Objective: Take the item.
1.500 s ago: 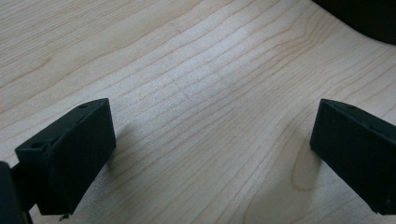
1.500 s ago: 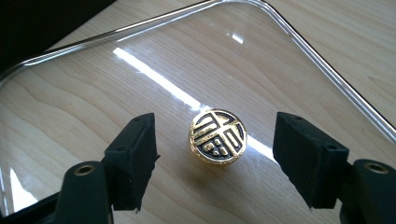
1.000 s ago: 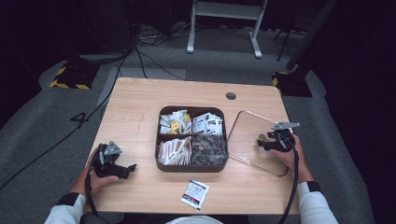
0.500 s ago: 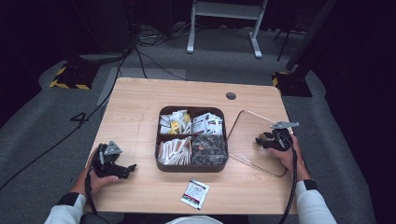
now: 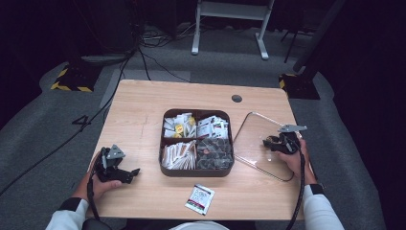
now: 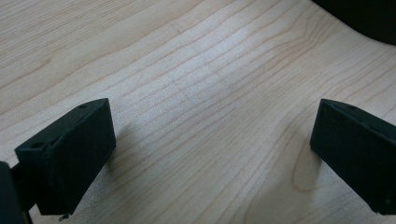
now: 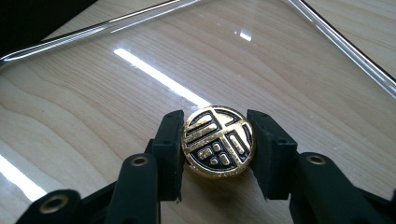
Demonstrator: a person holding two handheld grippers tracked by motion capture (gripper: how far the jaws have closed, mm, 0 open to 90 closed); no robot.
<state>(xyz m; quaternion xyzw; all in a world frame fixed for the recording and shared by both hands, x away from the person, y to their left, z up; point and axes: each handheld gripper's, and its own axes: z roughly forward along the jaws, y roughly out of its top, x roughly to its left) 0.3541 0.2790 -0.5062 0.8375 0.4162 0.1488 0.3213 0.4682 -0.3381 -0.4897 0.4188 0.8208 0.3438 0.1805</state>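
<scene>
STEP: we are gripping the gold knob [image 7: 217, 141] of the glass lid [image 5: 261, 143], lying on the counter [image 5: 139, 115] just right of the tray [image 5: 197, 142] | NEXT: likely lifting the lid onto the tray, keeping it level | JAWS: right gripper [image 5: 277, 143] is clamping the knob; left gripper [image 5: 115, 166] is resting wide open, empty, left of the tray.

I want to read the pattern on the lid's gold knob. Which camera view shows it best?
The right gripper view: the gold knob sits close up between the right gripper jaws, its black-and-gold pattern sharp. In the high view the gripper covers the knob on the clear lid. The left gripper view looks at bare table.
</scene>
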